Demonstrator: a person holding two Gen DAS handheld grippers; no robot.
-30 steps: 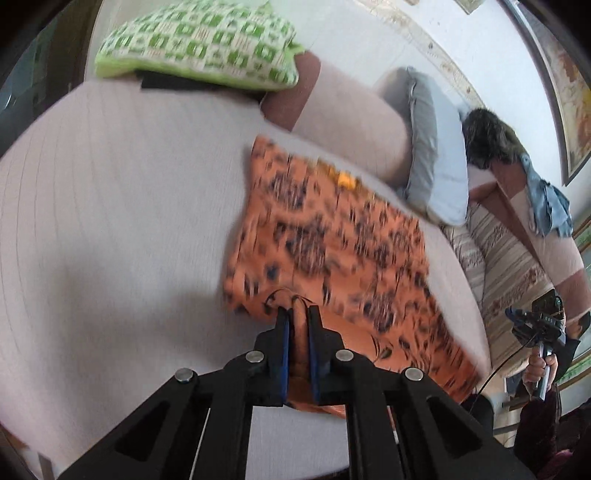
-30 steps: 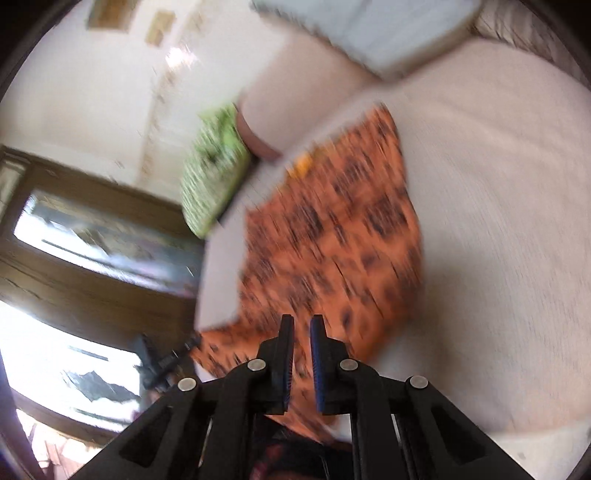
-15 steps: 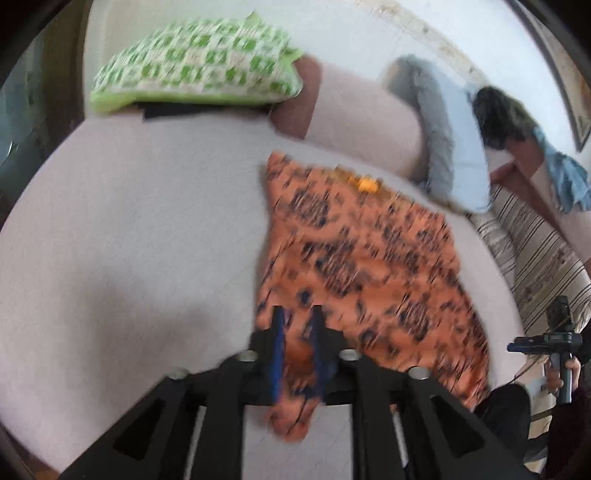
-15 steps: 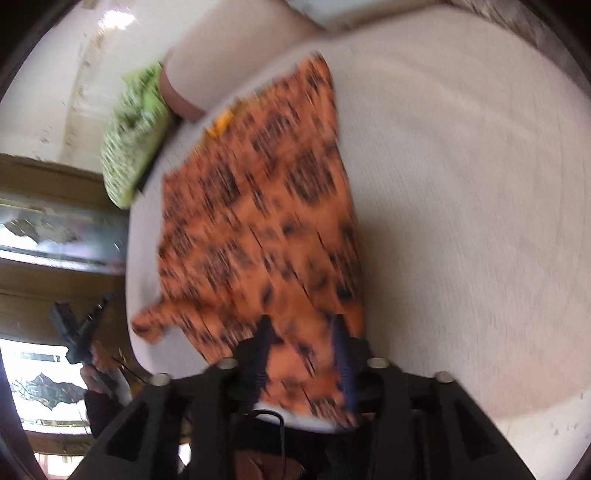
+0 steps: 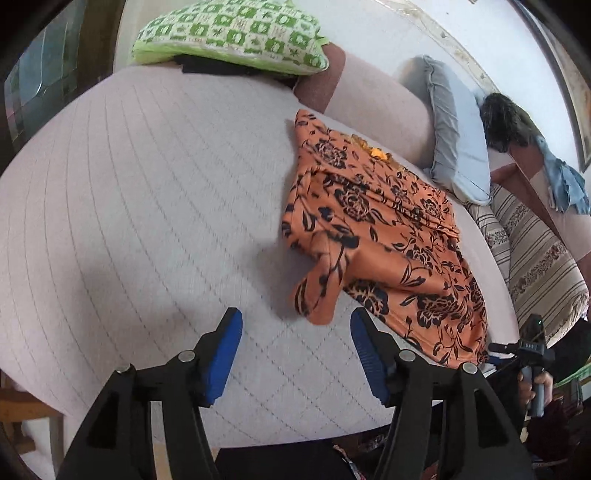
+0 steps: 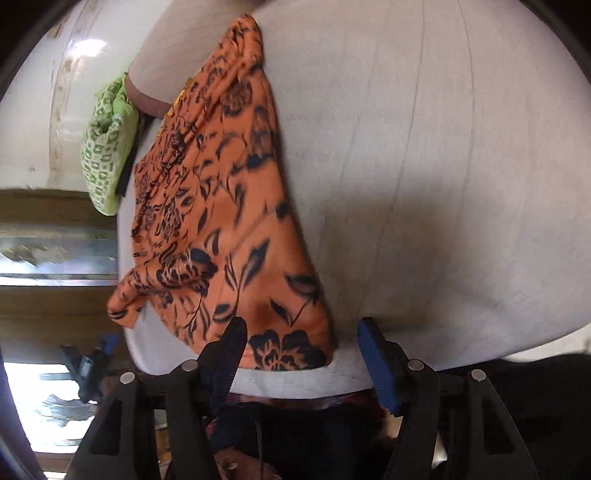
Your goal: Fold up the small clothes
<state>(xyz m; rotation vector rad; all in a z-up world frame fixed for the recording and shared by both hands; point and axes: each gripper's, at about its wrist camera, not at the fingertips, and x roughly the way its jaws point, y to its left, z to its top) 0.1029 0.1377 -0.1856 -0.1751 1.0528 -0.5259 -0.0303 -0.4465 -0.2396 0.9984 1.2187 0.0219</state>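
Quilted pale cushion (image 5: 155, 206) fills both views, w/ a green checked pillow (image 5: 236, 33) at 12 o'clock & a grey pillow (image 5: 458, 147) at 2 in the left view. Orange floral garment (image 5: 384, 236) lies spread from centre toward 4 o'clock, one flap bunched at its near corner. Left gripper (image 5: 295, 332) is spread wide, holding nothing, flap just ahead at 12. Right gripper (image 6: 299, 343) likewise released; garment hem sits between its fingers, right at the cushion's front edge. Risks, as I judge: hem may slide off the edge if nudged; bunched flap could get pinched as a double layer, giving a crooked fold; grabbing too deep may snag the cushion cover.
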